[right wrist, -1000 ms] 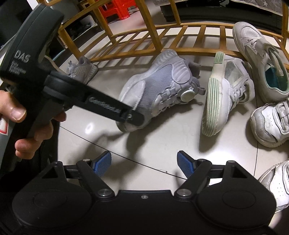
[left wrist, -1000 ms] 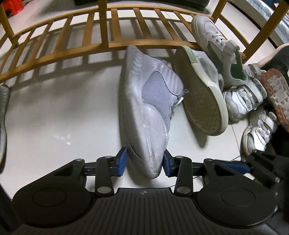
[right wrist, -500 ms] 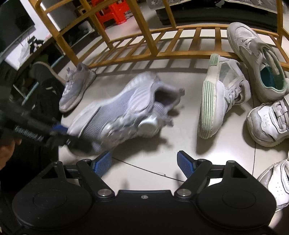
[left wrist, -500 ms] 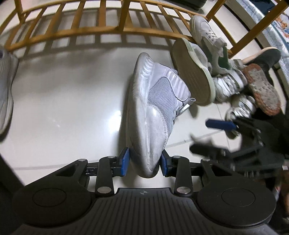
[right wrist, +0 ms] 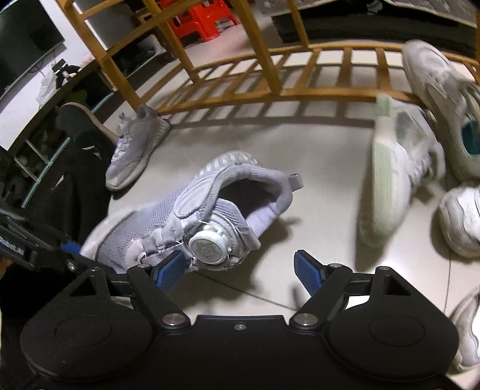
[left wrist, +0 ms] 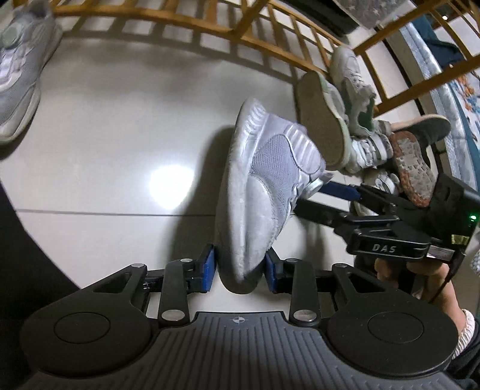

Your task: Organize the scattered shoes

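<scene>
floor (left wrist: pixel 105 144): pale tiles | on it: scattered shoes (right wrist: pixel 396 177), wooden rack (right wrist: pixel 270 87)

This is a room in a home, seen from low over the floor. Glossy pale floor tiles (left wrist: pixel 99 126) reflect a ceiling light. A low wooden slatted rack (right wrist: pixel 270 81) stands on them, with worn shoes scattered at its foot: a grey sneaker (right wrist: pixel 135 150) near its left end and a heap of white ones (left wrist: pixel 354 120) at its right. Behind the rack are a red plastic stool (right wrist: pixel 201 21) and a dark screen (right wrist: pixel 24 39) against a white wall. A patterned blue fabric (left wrist: pixel 450 99), perhaps bedding, lies at the right.
</scene>
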### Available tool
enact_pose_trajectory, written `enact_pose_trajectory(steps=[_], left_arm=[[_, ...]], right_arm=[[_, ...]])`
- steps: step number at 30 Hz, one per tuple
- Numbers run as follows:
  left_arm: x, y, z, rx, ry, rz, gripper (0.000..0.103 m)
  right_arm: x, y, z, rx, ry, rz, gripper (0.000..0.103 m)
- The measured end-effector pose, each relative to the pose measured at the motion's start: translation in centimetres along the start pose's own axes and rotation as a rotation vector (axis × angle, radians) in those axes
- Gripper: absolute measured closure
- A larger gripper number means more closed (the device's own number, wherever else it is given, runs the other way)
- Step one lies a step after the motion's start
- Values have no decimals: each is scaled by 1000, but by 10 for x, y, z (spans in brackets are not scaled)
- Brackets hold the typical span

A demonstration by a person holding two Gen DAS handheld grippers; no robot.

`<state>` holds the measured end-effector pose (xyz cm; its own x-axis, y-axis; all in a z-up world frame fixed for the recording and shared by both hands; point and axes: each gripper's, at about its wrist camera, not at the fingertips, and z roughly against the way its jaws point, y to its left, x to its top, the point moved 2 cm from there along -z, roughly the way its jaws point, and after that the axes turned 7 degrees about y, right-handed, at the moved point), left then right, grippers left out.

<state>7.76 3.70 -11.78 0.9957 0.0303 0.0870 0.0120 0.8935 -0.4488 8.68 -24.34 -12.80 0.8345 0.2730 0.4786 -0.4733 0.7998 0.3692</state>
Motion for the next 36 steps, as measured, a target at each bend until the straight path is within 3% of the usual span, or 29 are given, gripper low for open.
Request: enact_pose_trajectory(steps=[19,30,36], left_arm=[[-1,9,-22,78,61,18,65],[-7,17,-8,198,27,-7,54],[-9,22,8,176,-8,-7,53]], right_arm=[[21,30,-25,93,9,15,21],[44,55,-31,189,-17,-6,21],[55,75,-32,194,-43,31,21]])
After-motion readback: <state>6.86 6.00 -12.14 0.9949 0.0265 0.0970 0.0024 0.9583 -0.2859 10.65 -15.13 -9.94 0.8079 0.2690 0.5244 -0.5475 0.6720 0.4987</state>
